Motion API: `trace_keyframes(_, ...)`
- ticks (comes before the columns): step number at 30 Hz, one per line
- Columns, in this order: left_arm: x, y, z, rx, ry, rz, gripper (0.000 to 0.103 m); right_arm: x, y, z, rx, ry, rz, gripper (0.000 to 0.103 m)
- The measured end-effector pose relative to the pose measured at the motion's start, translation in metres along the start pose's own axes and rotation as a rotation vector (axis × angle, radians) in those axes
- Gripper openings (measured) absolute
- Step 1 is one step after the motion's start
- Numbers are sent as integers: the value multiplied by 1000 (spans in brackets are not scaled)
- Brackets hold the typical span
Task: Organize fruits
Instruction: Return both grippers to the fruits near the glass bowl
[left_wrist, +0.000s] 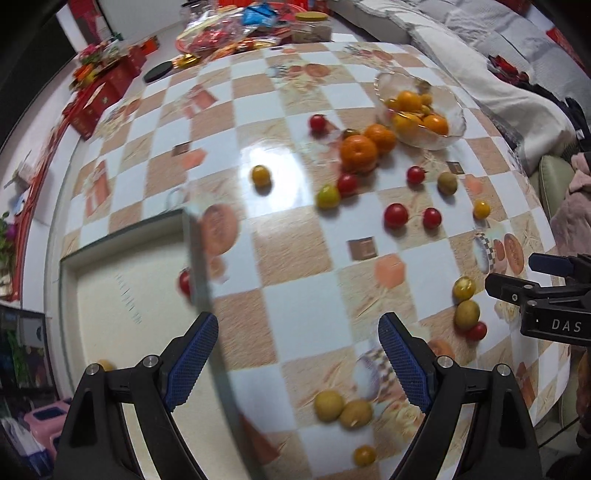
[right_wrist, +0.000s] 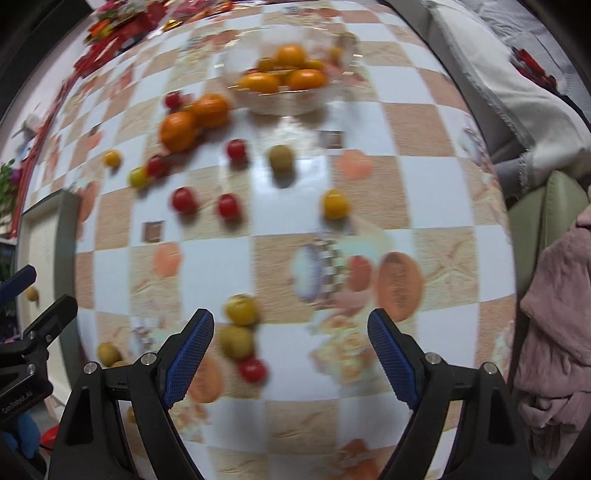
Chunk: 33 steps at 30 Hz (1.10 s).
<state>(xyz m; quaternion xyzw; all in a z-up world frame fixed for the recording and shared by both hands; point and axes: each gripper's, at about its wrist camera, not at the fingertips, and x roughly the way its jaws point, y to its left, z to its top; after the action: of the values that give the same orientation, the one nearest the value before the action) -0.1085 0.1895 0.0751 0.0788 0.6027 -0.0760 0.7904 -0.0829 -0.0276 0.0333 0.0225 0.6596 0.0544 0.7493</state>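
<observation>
The left gripper (left_wrist: 297, 363) hovers wide open and empty above the checkered surface (left_wrist: 295, 306), its left finger over the rim of a clear tray (left_wrist: 195, 258) at the surface's left edge. Two green fruits (left_wrist: 341, 408) lie side by side just ahead of its right finger. The right gripper (right_wrist: 290, 356), also spread wide and holding nothing, hangs over a cluster of a yellow tomato (right_wrist: 242, 309), a green fruit (right_wrist: 236, 341) and a red tomato (right_wrist: 252, 369) near its left finger. Farther out, red, yellow and green cherry tomatoes lie scattered across the surface. Two oranges (left_wrist: 364, 146) sit touching each other, just beside a glass bowl (left_wrist: 419, 110) holding more orange and yellow fruit. Both views are motion-blurred.
</observation>
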Motion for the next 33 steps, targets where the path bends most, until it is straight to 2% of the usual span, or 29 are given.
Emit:
trace_keyframes(9,42,-39,35,48,28,-6,90,12,-33,24,-9,-19,10,88)
trace_keyframes(17,68,-55,54,55,32,-10,89,28,-31,43,-61,-31,22,86)
trace_keyframes(19,71,-58,58,62,29,-10,89,32,-29,47,-70,-31,22,79)
trace_keyframes(21,74,-61,61,68,35,-17,73,36,-29,49,-78,-29,23,73)
trace_keyframes(22,77,-63,62,69,44,-21,73,37,-30,49,-80,-29,25,70)
trace_keyframes(26,81,-69,67,68,36,-24,73,40,-28,54,-99,-37,24,69)
trace_keyframes(28,81,-71,69,72,31,-23,72,40,-26,55,-118,-43,17,62)
trace_keyframes(30,81,-72,70,73,27,-37,65,42,-19,61,-137,-50,8,55)
trace_keyframes(33,81,-75,70,75,22,-33,60,42,-12,64,-138,-56,-11,42)
